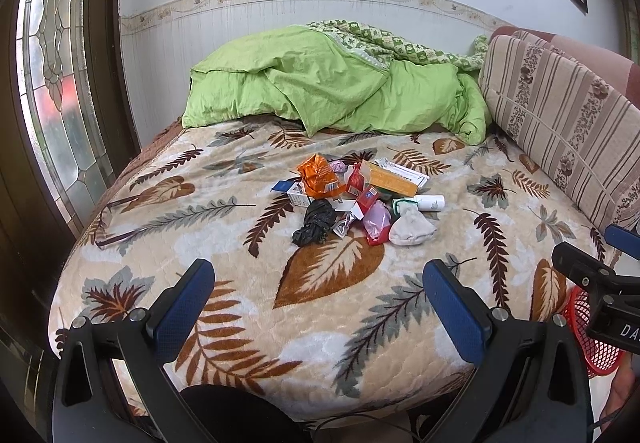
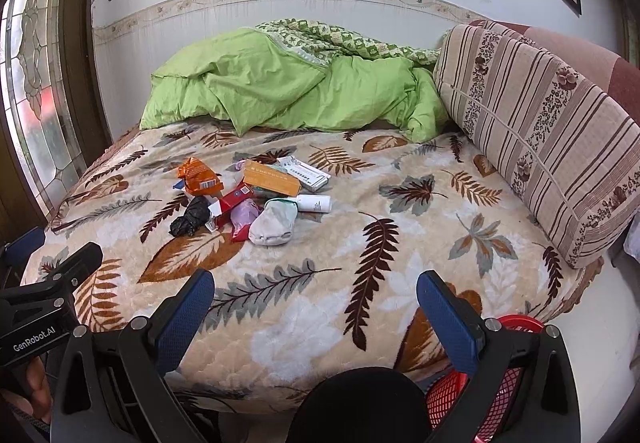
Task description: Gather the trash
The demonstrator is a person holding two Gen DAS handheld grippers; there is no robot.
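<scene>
A pile of trash lies mid-bed on the leaf-print blanket [image 1: 224, 327]: an orange wrapper [image 1: 318, 175], a yellow box [image 1: 390, 179], a black bag [image 1: 314, 221], a red wrapper [image 1: 366, 201], a white pouch [image 1: 412, 229] and a white tube [image 1: 430, 202]. The pile shows in the right wrist view too, with the orange wrapper [image 2: 200, 177] and white pouch [image 2: 274, 223]. My left gripper [image 1: 318, 285] is open and empty near the bed's front edge. My right gripper [image 2: 316, 293] is open and empty beside it. A red mesh basket [image 2: 500, 383] sits below the bed's front right.
A crumpled green duvet [image 1: 336, 83] lies at the bed's far end. A striped cushion [image 1: 560, 131] leans along the right side. A stained-glass door [image 1: 56, 91] stands at the left. The red basket also shows in the left wrist view [image 1: 592, 339].
</scene>
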